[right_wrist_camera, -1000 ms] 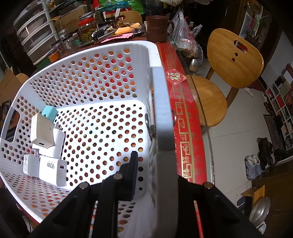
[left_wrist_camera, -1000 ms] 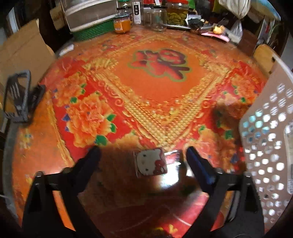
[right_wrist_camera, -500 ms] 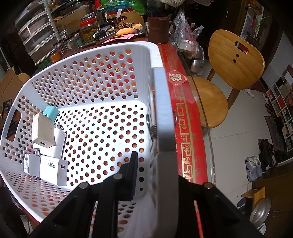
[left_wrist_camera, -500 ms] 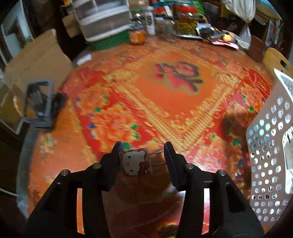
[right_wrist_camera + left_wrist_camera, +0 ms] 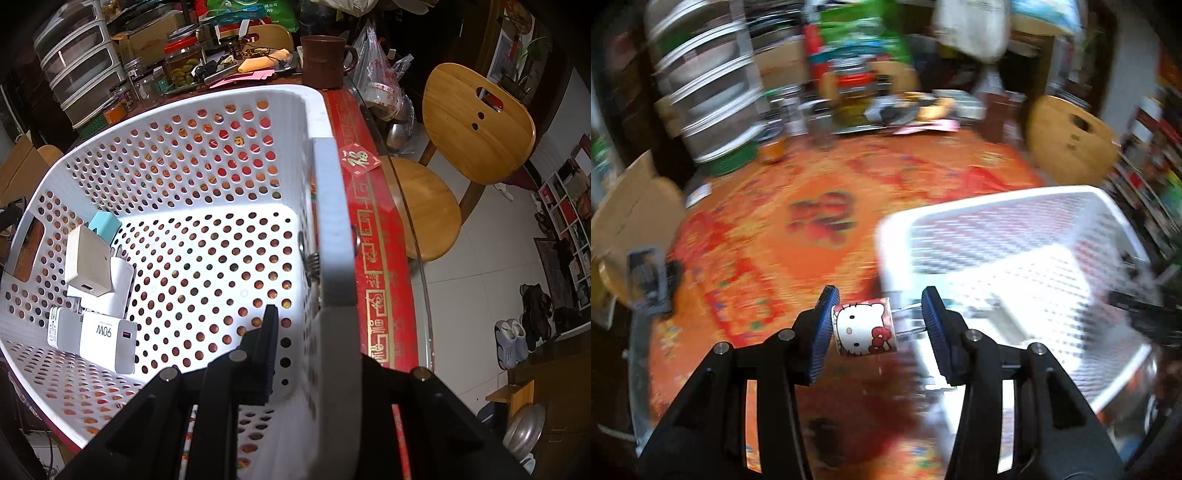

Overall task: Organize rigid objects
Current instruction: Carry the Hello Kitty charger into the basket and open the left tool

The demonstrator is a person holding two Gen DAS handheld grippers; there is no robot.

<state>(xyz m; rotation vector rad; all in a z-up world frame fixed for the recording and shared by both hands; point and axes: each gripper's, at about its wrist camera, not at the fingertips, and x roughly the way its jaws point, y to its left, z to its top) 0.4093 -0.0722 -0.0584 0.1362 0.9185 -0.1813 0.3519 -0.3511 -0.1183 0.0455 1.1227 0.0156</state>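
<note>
We hold the small pink-and-white Hello Kitty charger plug (image 5: pixel 865 331) in our left gripper (image 5: pixel 877 325), clear of the orange-red floral tablecloth (image 5: pixel 768 236); the left blue pad presses its flat end, the two metal prongs (image 5: pixel 908 319) run across to the right pad, so the plug's long axis lies sideways, jaw to jaw, and the grasp looks clenched on it end to end. The key relation: the white perforated plastic basket (image 5: pixel 997 206) lies to the right and slightly far of the plug, its near-left corner rim just beyond the right finger, so we judge the coming move is a short carry right and over that rim, then a release inside. The left-wrist view is motion-blurred, so we cannot tell how high the plug sits over the rim. Our right gripper (image 5: pixel 314 332) is clamped on the basket's right wall (image 5: pixel 332 229), one finger inside, the other hidden behind the wall, steadying it. Inside the basket, at its left near side, sit a beige square charger (image 5: pixel 88 266), a teal block (image 5: pixel 105 225) and a white 90W charger (image 5: pixel 107 341); the middle floor is bare, room for the plug there. Left hand is the one carrying, right stays on the wall. Risk: prongs slipping off the pad.
</note>
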